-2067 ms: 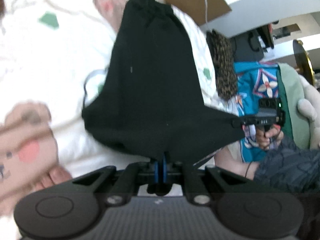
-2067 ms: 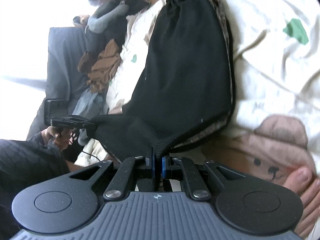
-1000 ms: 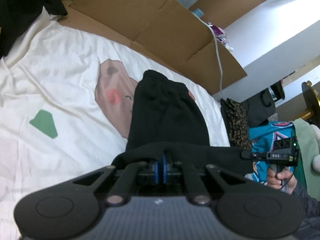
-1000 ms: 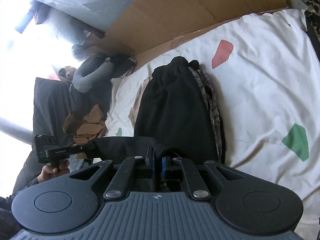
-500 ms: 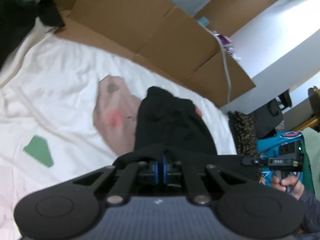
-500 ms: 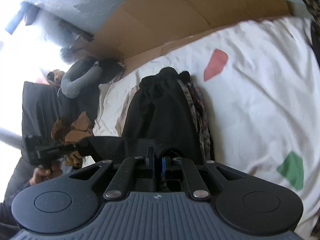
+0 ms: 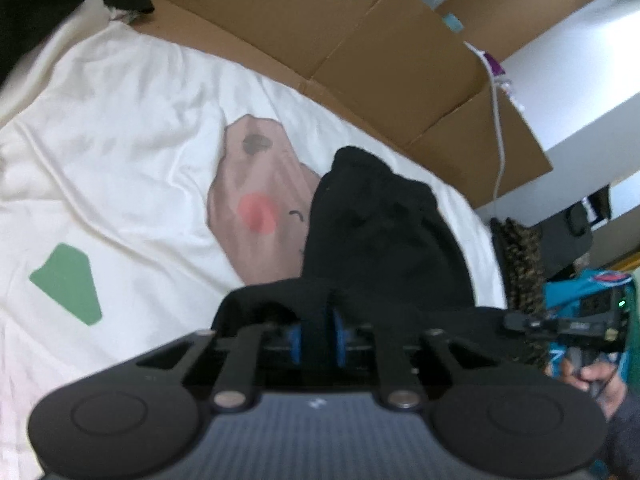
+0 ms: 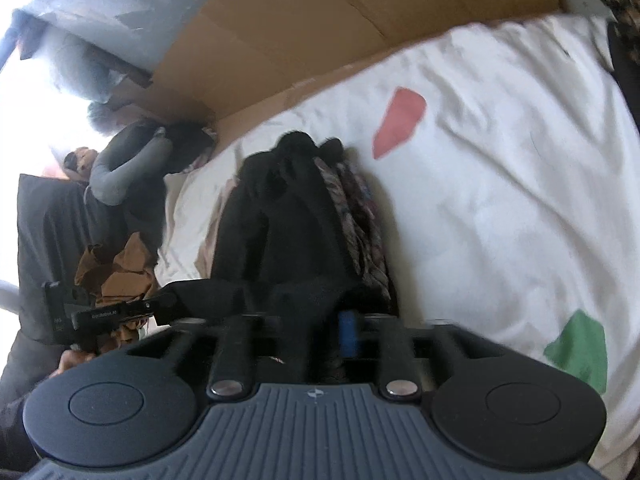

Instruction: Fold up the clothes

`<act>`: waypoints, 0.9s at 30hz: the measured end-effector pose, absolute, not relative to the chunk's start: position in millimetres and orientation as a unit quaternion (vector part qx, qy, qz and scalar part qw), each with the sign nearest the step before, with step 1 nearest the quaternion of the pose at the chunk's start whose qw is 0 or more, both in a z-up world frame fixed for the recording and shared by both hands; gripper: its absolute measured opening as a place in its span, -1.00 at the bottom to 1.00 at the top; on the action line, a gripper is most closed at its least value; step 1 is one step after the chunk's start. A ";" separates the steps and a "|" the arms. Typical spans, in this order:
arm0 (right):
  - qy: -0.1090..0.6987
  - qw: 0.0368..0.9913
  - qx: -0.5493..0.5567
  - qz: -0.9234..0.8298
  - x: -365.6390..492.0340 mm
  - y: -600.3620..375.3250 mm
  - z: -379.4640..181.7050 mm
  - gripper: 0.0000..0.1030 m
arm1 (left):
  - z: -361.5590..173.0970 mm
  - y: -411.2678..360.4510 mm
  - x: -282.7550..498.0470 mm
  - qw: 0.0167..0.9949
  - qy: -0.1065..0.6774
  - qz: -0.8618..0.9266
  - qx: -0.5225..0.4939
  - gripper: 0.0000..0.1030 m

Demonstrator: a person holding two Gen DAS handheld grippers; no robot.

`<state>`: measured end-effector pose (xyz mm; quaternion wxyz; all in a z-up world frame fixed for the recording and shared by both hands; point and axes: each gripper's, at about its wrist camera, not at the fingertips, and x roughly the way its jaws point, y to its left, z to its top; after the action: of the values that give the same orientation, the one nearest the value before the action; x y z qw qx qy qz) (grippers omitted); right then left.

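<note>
A black garment (image 7: 380,232) lies lengthwise on the white printed bed sheet (image 7: 120,128), its near hem folded back over itself. My left gripper (image 7: 318,344) is low over that hem. Its jaws are opening: the blue pads (image 7: 297,345) stand apart with a strip of black cloth still between them. In the right wrist view the same garment (image 8: 288,216) lies ahead of my right gripper (image 8: 320,332), whose jaws are also opening. One blue pad (image 8: 347,332) shows bare and black cloth drapes over the other. Each gripper appears in the other's view: right gripper (image 7: 520,322), left gripper (image 8: 164,305).
Flattened cardboard (image 7: 360,40) lines the far edge of the bed, with a white cable (image 7: 498,120) over it. A patterned garment (image 8: 360,232) lies under the black one. Leopard-print cloth (image 7: 520,264), a teal garment (image 7: 580,284), brown clothes (image 8: 116,268) and a grey plush (image 8: 120,172) sit at the sides.
The garment was held up stretched between both grippers, then laid down with its hem folded over. Both grippers sank towards the bed, and their jaws have parted from shut.
</note>
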<state>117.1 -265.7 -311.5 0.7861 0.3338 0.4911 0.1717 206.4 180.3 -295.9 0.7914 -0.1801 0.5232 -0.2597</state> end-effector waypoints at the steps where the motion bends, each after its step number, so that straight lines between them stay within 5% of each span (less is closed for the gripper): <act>1: 0.491 0.783 0.338 0.177 116.2 -265.3 -313.2 -0.12 | -298.7 178.0 206.6 0.790 0.524 -0.263 -0.177 -0.22; 16: 0.467 0.772 0.386 0.194 117.9 -256.8 -319.8 -0.10 | -291.8 179.2 215.7 0.791 0.499 -0.279 -0.216 -0.15; 20: 0.444 0.782 0.400 0.175 124.5 -265.6 -316.8 0.23 | -290.8 179.6 226.4 0.795 0.497 -0.269 -0.218 -0.15; 27: 0.434 0.791 0.402 0.157 139.0 -275.4 -317.2 0.23 | -285.1 185.4 245.1 0.807 0.482 -0.252 -0.232 -0.15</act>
<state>139.0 -275.4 -317.2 0.7907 0.4020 0.4342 0.1573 245.1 185.4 -285.1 0.8065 -0.2321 0.4818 -0.2521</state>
